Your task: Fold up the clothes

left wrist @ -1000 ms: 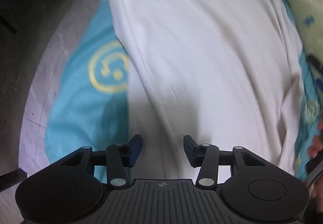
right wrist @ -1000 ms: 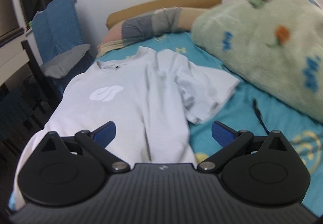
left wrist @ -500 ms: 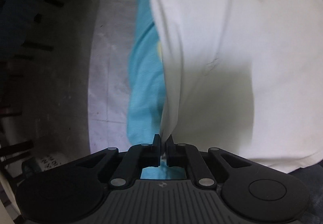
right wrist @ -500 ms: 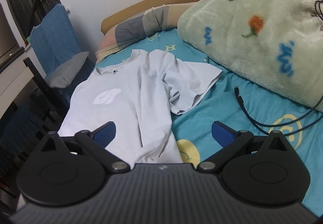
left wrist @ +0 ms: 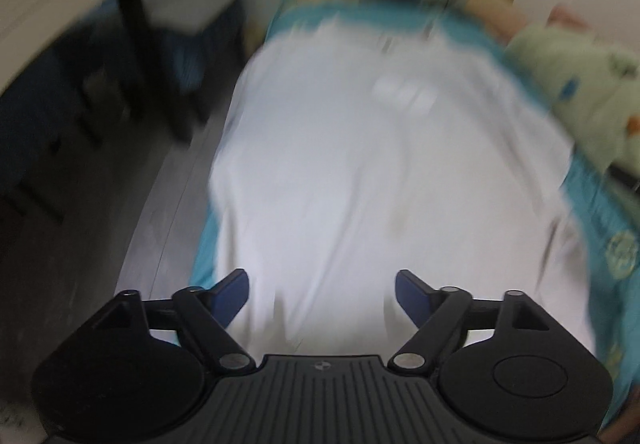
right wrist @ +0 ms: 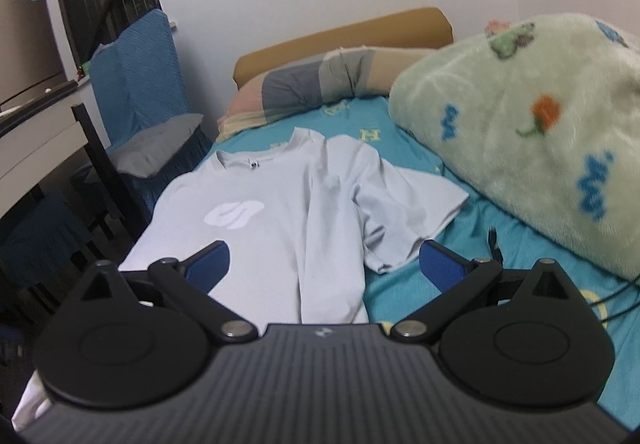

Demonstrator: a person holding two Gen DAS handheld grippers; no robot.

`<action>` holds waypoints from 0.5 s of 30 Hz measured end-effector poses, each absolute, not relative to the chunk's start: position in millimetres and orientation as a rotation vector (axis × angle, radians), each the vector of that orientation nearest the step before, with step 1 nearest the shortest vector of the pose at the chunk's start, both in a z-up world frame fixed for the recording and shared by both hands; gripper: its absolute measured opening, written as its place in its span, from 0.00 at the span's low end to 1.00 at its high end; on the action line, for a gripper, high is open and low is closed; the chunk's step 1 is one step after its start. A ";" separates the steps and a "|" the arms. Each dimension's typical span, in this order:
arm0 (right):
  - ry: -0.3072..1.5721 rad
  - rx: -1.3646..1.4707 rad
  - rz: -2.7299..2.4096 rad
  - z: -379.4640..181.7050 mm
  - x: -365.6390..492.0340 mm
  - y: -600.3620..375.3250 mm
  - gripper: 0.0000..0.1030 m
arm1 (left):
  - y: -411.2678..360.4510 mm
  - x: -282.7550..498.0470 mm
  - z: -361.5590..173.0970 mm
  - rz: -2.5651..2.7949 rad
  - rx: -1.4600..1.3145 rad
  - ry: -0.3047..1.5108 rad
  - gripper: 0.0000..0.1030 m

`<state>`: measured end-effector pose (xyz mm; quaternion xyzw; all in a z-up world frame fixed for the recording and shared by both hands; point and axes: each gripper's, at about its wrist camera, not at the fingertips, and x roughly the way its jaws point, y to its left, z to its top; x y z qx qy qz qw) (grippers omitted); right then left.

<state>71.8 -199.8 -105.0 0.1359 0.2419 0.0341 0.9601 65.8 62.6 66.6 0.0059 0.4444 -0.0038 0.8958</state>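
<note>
Cloth is filling most of what my left claw (left wrist: 322, 294) is looking at: a pale T-shirt (left wrist: 384, 180) is lying spread on the teal bedsheet (left wrist: 616, 256), running from the bottom centre of the frame up toward the top. My left jaws are opening, blue pads (left wrist: 230, 294) standing well apart, with nothing pinched between them; the shirt is only showing below in the gap. This view is smeared with blur, so I cannot tell the collar or the folds here. It is showing the grey floor (left wrist: 132, 228) along the left side, beside the bed's edge.

My right claw (right wrist: 324, 264) is giving the sharp picture. Its jaws are spread wide and gripping nothing. Here the T-shirt (right wrist: 276, 216) is lying in the centre of the frame, collar toward the top, a light logo (right wrist: 234, 213) on the chest and one sleeve (right wrist: 412, 212) fanned out to the right on the bedsheet (right wrist: 452, 256). A crease is running lengthwise down the body. This view is also showing things the other is only hinting at: a green fleecy blanket (right wrist: 536, 148) heaped at the right, a black cable (right wrist: 494, 240) just beside the sleeve, a striped pillow (right wrist: 316, 88) against the tan headboard (right wrist: 344, 34) at the top, and a blue-draped chair (right wrist: 136, 84) at the upper left.
</note>
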 end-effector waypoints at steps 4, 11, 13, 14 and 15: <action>0.435 0.244 0.079 -97.7 64.8 -194.8 1.00 | 18.5 65.8 81.4 -0.085 0.007 0.753 0.88; 0.343 0.221 0.063 -82.6 53.9 -188.9 1.00 | -34.8 41.2 64.7 -0.176 0.070 0.499 0.94; 0.333 0.242 0.055 -81.6 54.5 -191.2 1.00 | -18.7 41.0 41.5 -0.181 0.002 0.522 0.95; 0.329 0.255 0.052 -81.2 55.2 -192.5 1.00 | -9.6 41.0 28.1 -0.188 -0.018 0.536 0.95; 0.325 0.268 0.049 -80.8 55.9 -193.8 1.00 | -7.6 42.1 24.3 -0.184 -0.016 0.545 0.95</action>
